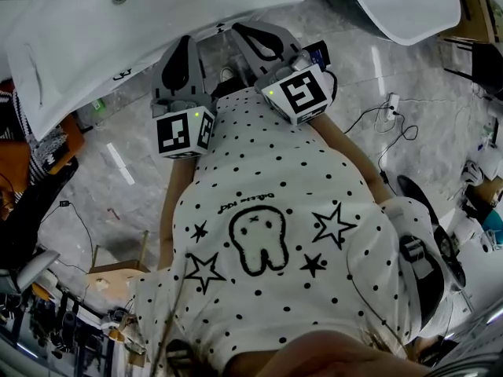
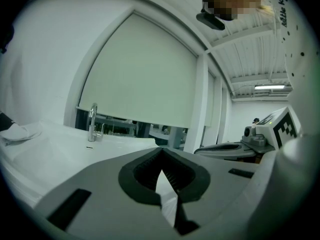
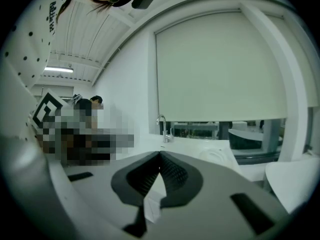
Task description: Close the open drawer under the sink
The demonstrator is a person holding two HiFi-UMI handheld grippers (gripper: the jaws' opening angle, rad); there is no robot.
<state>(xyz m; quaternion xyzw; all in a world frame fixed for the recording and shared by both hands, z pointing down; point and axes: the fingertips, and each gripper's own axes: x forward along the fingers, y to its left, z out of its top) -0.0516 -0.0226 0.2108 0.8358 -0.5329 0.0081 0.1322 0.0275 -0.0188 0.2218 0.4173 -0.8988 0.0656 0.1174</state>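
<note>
Grey plastic with black ribbed pads: the left claw is clenched, tips meeting, with nothing between them and only a narrow slit of light behind the contact point. The right claw is the same, tips together and empty. Both are held level-ish, close to the person's chest, side by side and apart from each other. In the head view each marker cube faces up, the left one just beside the hem of the polka-dot shirt and the right one a little further ahead. Beyond the left claw's tips lies the white sink with a chrome faucet standing upright at its back edge, and a pale roller blind is pulled most of the way down over the window behind. The right gripper view shows the same faucet ahead and slightly left of its tips. From above, the sink sits at upper left, ahead of both claws and not touched by either. The drawer shows in no view, since the sink's white top covers whatever is beneath it. A second white basin is at upper right. The grey marbled floor has a cable and plug lying on it to the right.
</note>
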